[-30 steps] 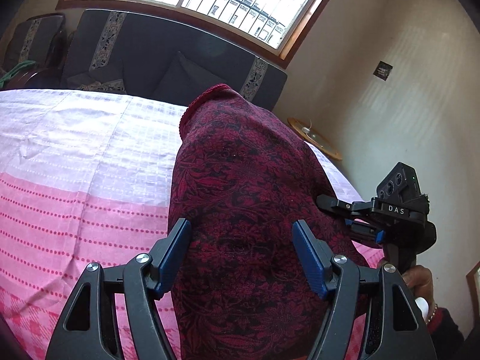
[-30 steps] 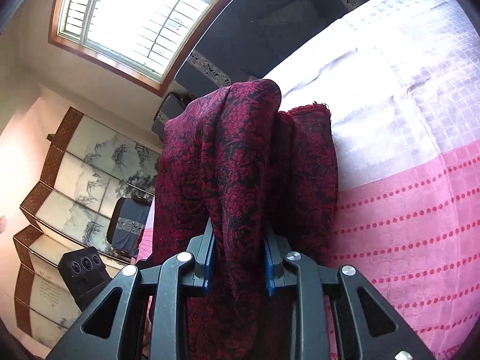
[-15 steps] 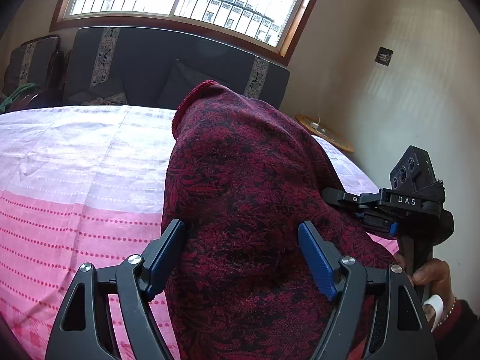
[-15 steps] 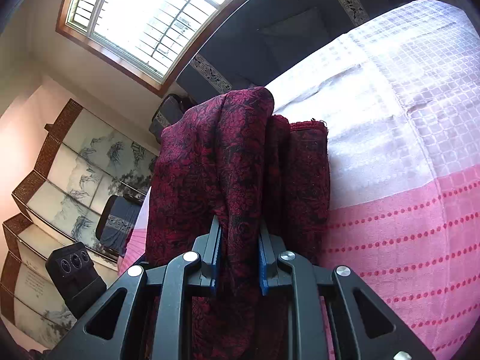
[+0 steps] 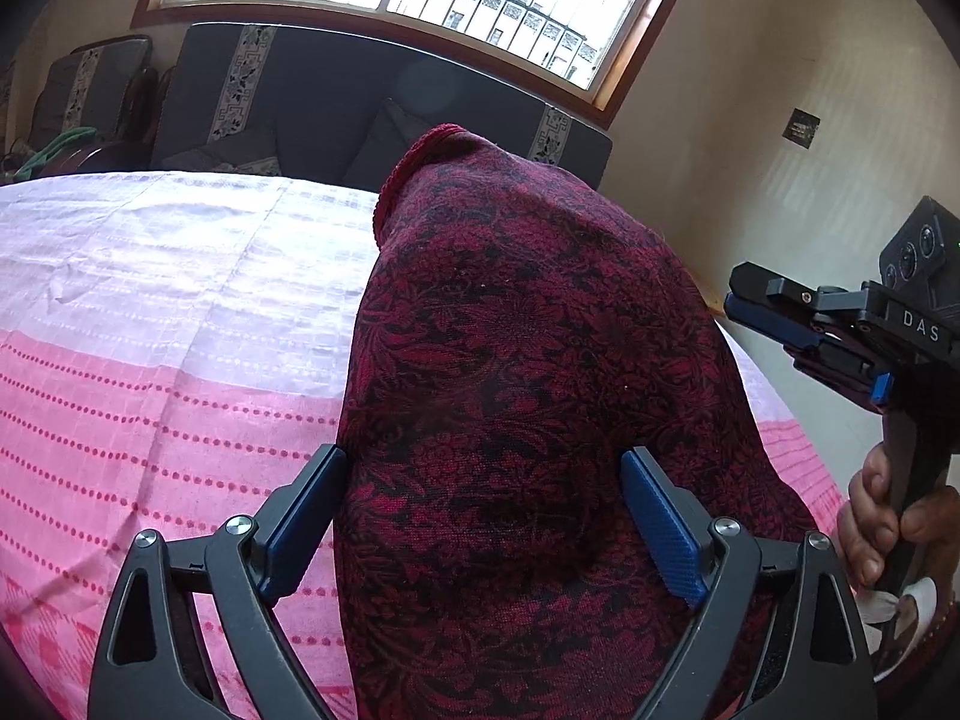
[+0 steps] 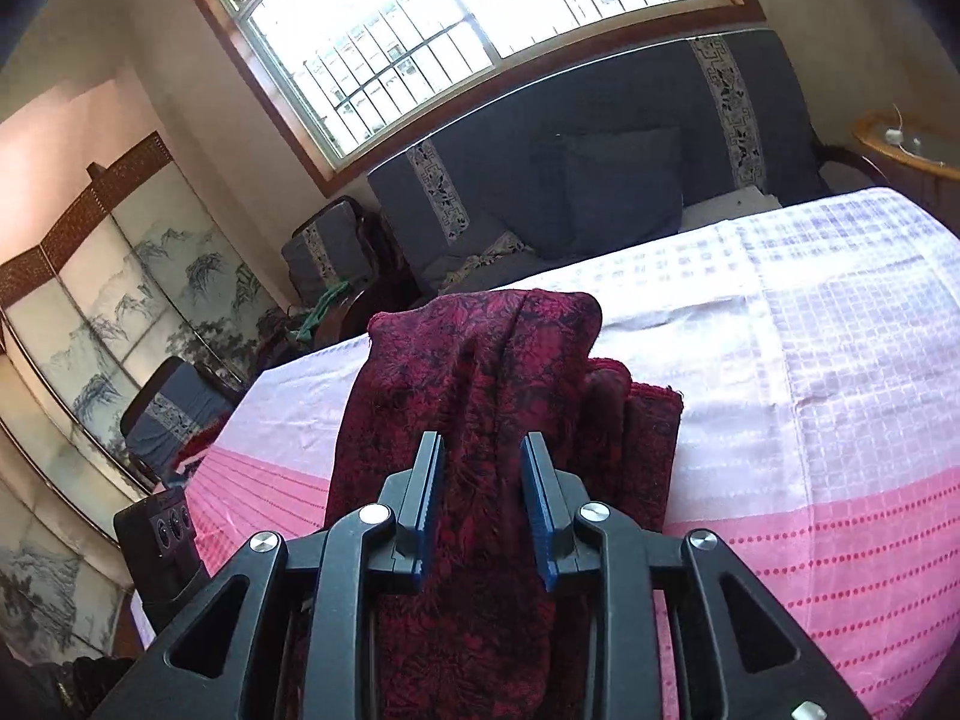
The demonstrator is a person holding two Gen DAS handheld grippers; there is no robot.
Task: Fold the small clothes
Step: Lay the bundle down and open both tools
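Note:
A dark red patterned garment (image 5: pixel 528 390) lies bunched on the pink and white bedspread (image 5: pixel 150 324). My left gripper (image 5: pixel 480 516) is open, its blue pads on either side of the cloth without pinching it. In the right wrist view the same garment (image 6: pixel 480 372) runs between the pads of my right gripper (image 6: pixel 480 504), whose jaws are partly apart and loose around a fold. The right gripper also shows in the left wrist view (image 5: pixel 840 330), held by a hand at the far right, apart from the cloth.
A dark blue sofa (image 6: pixel 600 168) with cushions stands behind the bed under a barred window (image 6: pixel 456 24). A painted folding screen (image 6: pixel 90 300) stands at the left. A round wooden side table (image 6: pixel 906 144) is at the back right.
My right gripper has loosened its pinch on the fold and swung to face the sofa. In the left view it has drawn away from the garment to the right. The left gripper stays open.

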